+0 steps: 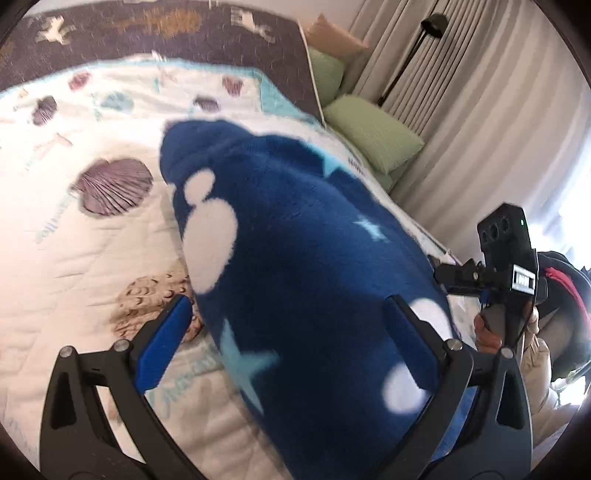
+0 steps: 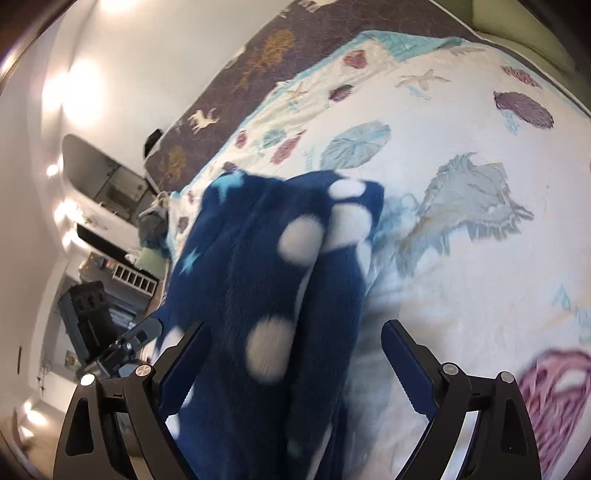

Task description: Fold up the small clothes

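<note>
A dark blue fleece garment (image 1: 295, 236) with white dots and pale blue stars lies bunched on the bed quilt (image 1: 74, 229). My left gripper (image 1: 288, 314) is open, its fingers (image 1: 166, 332) wide apart on either side of the garment's near end. In the right wrist view the same garment (image 2: 266, 266) hangs in folds between the fingers (image 2: 406, 354) of my right gripper (image 2: 291, 336), which is open too. The right gripper's body shows at the right of the left wrist view (image 1: 506, 258). Whether cloth is pinched deeper in the jaws is hidden.
The white quilt (image 2: 461, 258) with seashell prints covers the bed. A dark patterned blanket (image 1: 184, 33) lies at the far end. Green pillows (image 1: 373, 133) lie by the curtains (image 1: 480, 110). A floor lamp (image 1: 413, 55) stands there. Shelves and a mirror (image 2: 107, 206) line the wall.
</note>
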`<state>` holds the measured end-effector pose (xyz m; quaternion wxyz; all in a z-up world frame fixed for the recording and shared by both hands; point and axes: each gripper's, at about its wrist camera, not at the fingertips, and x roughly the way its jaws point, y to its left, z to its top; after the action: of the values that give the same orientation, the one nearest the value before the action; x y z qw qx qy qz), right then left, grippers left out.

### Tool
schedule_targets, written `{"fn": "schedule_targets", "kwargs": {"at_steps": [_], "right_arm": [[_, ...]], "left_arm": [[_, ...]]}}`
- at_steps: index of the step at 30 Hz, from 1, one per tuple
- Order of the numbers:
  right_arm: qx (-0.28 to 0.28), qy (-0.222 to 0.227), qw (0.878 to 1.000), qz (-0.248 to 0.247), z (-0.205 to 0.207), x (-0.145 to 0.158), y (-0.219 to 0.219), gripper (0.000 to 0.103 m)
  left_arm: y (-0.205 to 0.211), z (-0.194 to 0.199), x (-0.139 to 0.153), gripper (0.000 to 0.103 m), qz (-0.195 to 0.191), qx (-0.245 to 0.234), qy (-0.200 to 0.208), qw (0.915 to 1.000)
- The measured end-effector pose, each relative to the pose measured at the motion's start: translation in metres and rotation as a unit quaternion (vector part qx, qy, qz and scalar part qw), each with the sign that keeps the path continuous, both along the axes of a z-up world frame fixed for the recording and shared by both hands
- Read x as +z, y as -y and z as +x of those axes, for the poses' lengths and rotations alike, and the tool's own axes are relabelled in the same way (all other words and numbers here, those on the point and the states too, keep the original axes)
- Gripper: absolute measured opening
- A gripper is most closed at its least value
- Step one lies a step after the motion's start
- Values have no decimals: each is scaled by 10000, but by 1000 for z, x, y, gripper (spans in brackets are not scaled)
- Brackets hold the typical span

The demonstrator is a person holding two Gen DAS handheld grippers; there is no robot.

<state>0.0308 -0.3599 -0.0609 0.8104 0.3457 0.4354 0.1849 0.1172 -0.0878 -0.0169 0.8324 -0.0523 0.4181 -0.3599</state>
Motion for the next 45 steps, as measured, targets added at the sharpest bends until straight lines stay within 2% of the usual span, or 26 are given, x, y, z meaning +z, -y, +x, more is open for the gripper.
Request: {"fn": "schedule_targets", "kwargs": {"at_steps": [3,6,8,14,23,31,41,45], "right_arm": [[128,-219,9996,129,20,-11,-7,99],[308,-334,9985,291,33,-27,-14,103],[376,-215,9979,491,36,-34,-12,103],[709,-187,9959,532,43,-36,-9,103],[909,-174,9942,542,70,-36,-18,103],[852,61,9953,448,68,-33,-28,101],[771,-86,9955,550,54,-30,-21,100],[927,-40,9935,655,52,-35,-22,100]], "left_arm": [[6,13,-16,103,-192,-124,-382,9990],[4,18,-26,103,-294,-120,-510,9982],[2,22,-31,103,-429,-206,-657,9967],[-3,33,-48,103,-842,-480,-1260,9873],[-1,48,-58,103,-1033,-813,-1517,9797],[4,43,-56,103,-1024,-744,-1489,9807],[1,34,-59,103,-1237,-583,-1473,9796],[6,34,-60,103,-1103,-631,-1516,9802]]}}
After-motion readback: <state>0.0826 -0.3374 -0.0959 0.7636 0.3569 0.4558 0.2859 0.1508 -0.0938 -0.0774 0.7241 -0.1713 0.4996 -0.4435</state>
